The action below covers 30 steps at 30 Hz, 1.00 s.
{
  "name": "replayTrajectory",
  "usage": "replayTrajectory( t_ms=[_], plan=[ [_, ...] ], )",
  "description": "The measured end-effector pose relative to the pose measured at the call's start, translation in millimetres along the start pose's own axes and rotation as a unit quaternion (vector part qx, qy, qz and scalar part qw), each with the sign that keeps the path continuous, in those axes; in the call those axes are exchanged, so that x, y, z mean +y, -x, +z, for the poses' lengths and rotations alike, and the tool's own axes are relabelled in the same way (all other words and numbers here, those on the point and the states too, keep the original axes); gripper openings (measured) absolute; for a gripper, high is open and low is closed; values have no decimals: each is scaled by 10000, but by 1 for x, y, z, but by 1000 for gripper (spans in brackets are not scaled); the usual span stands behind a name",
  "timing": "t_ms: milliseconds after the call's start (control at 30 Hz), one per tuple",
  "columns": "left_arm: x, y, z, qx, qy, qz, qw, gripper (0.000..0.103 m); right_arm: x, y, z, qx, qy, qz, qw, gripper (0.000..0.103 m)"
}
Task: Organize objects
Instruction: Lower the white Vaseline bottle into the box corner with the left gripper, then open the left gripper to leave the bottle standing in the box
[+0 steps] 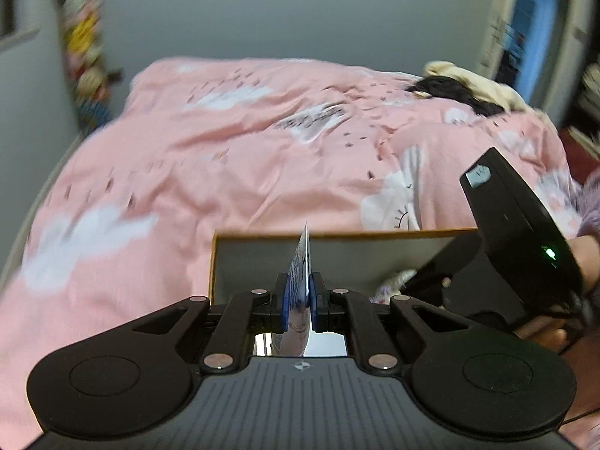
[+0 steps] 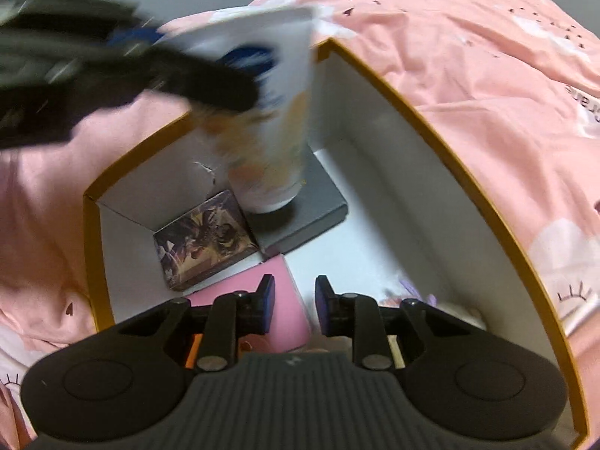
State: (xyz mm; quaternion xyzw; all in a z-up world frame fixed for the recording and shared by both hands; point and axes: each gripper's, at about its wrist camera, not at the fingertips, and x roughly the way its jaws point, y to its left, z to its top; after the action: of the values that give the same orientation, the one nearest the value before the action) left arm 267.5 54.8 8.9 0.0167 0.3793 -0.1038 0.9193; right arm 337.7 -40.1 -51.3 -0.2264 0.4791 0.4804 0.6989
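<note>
My left gripper (image 1: 300, 292) is shut on the flat crimped end of a white tube (image 1: 304, 255) with blue and orange print. In the right wrist view the tube (image 2: 273, 142) hangs cap-down inside an orange-rimmed cardboard box (image 2: 431, 127), blurred, its cap just over a flat grey box (image 2: 311, 221). An illustrated card box (image 2: 204, 240) and a pink item (image 2: 251, 288) lie on the box floor. My right gripper (image 2: 294, 292) hovers inside the box over the pink item, jaws a little apart with nothing between them.
The box rests on a bed with a pink patterned quilt (image 1: 225, 157). The right gripper's black housing (image 1: 517, 225) and a hand stand at the box's right side. A small lilac-patterned thing (image 2: 412, 288) lies in the box's near right corner.
</note>
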Motion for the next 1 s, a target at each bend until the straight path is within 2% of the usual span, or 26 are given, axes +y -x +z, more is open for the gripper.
replayTrajectory(
  t_ms=[100,200,300,433,567,633,667,767,867,1000],
  plan=[
    [-9,-12,9,-134,-767,88,9969,11,1,0,-8,-69,-32,-72,9999,25],
    [-17,-27,6,-133,-1473,238,9887,11,4,-3,-12,-132,-6,-129,9998,25],
    [-28,-42,-5,-76,-2274,520,9724,11,1,-4,-15,-166,31,-177,9997,25],
    [-42,-51,-27,-222,-3388,800,9372,9,-2,-2,-17,-152,-6,-183,9997,25],
    [-42,-56,-32,-87,-3629,914,9273,10,-1,-4,-18,-151,-7,-222,9996,25],
    [-41,-59,-38,-51,-3862,1014,9168,12,1,-4,-19,-153,10,-229,9996,25],
    [-39,-60,-41,-1,-3923,1017,9142,12,2,-6,-19,-151,25,-229,9996,25],
    [-35,-66,-46,191,-3937,1061,9129,14,5,-6,-20,-109,95,-247,9996,25],
    [-31,-65,-47,178,-3875,1180,9141,15,7,-8,-21,-81,90,-326,9994,25],
    [-26,-53,-39,44,-3503,994,9313,15,10,-4,-21,-65,49,-404,9992,25]
  ],
)
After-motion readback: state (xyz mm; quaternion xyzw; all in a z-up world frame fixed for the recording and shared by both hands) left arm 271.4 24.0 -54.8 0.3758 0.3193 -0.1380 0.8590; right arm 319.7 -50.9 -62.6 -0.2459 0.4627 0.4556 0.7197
